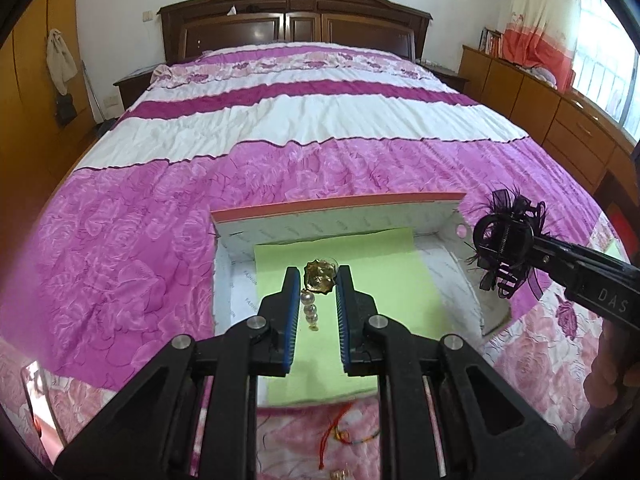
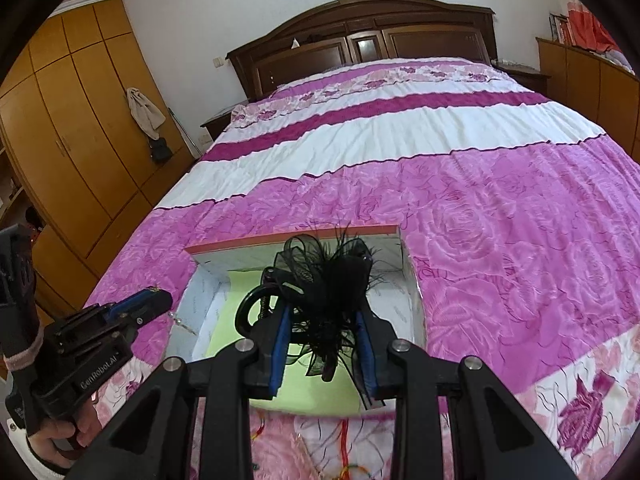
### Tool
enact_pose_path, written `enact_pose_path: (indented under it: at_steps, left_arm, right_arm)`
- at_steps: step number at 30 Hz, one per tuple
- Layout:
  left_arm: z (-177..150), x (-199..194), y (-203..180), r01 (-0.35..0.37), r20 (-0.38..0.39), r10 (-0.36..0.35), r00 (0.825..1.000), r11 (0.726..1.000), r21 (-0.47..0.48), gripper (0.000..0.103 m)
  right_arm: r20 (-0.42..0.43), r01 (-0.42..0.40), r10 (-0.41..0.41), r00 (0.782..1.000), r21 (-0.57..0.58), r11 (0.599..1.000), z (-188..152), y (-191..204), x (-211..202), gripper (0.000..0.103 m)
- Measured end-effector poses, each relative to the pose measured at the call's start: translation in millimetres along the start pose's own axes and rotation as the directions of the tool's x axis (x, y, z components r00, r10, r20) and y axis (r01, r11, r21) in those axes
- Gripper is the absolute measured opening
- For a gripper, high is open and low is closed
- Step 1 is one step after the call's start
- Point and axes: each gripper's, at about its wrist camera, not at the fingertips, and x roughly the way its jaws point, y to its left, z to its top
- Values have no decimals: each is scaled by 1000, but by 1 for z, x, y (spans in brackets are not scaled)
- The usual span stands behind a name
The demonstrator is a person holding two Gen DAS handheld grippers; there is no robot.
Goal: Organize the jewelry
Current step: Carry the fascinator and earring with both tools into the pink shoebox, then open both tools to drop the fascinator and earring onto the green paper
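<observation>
The left gripper [image 1: 319, 280] holds between its narrow blue pads a gold flower-shaped earring with a string of white pearls [image 1: 316, 284], above the green paper lining [image 1: 384, 280] of an open white cardboard box [image 1: 340, 216] on the pink floral bedspread [image 1: 140, 208]. The right gripper [image 2: 324, 320] is clamped on a black feathered hair claw clip [image 2: 320, 276], over the same box.

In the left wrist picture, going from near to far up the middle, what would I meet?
Red cord → pearl-drop gold earring in the left claw → box's far wall → pink bedspread → wooden headboard.
</observation>
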Motion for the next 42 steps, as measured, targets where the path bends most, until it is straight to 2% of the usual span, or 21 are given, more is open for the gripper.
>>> enact_pose_path:
  at_steps: [9, 15, 24, 33, 36, 37, 40, 42]
  left_arm:
    - [4, 51, 6, -32, -74, 31, 997, 999, -14, 10]
    - [0, 80, 11, -44, -125, 41, 991, 999, -26, 10]
    - [-10, 117, 18, -64, -186, 55, 981, 997, -48, 10]
    - [-13, 122, 22, -84, -193, 69, 979, 994, -66, 11]
    - [-14, 121, 22, -90, -193, 76, 978, 994, -63, 13]
    - [-14, 122, 21, -91, -194, 77, 978, 994, -61, 15]
    - [-13, 118, 20, -86, -193, 74, 978, 995, -57, 23]
    - [-12, 113, 18, -79, -184, 67, 981, 995, -55, 24]
  right_arm:
    - [-56, 20, -20, 998, 0, 1000, 11, -10, 50, 32]
    - [-104, 56, -58, 993, -20, 998, 7, -14, 82, 32]
    - [-136, 94, -94, 986, -2, 996, 1, -31, 110, 32]
    - [-121, 110, -109, 987, 4, 994, 1, -36, 118, 35]
    - [-114, 102, -99, 989, 21, 995, 3, -39, 116, 42]
    - [-107, 102, -98, 989, 25, 995, 3, -40, 114, 48]
    - [-102, 68, -62, 993, 57, 996, 4, -44, 109, 49]
    - [-97, 55, -48, 994, 72, 996, 5, -45, 103, 51]
